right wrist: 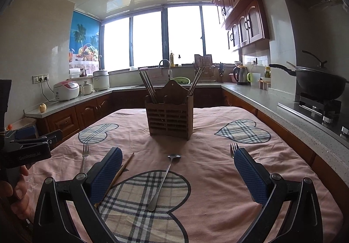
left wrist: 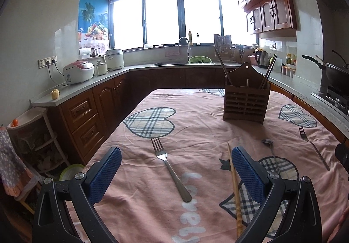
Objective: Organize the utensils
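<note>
Currently both my left gripper (left wrist: 176, 168) and right gripper (right wrist: 178, 168) are spread wide, empty. Steel fork (left wrist: 171, 172) lies at 12 o'clock between my left fingers; slatted wooden utensil holder (left wrist: 246, 101) stands at 1 o'clock. Best to descend straight, pinch mid-handle squarely.

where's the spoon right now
The spoon lies flat on the tablecloth between the right claw's open fingers, bowl toward the wooden holder, with a chopstick to its left.

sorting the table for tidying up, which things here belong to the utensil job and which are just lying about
Part of the job:
- slatted brown wooden utensil holder
- left steel fork
- right steel fork
- small steel spoon
- long wooden chopstick

Just lying about:
- white and pink rice cooker
- black wok
- steel kettle
- green colander
</note>
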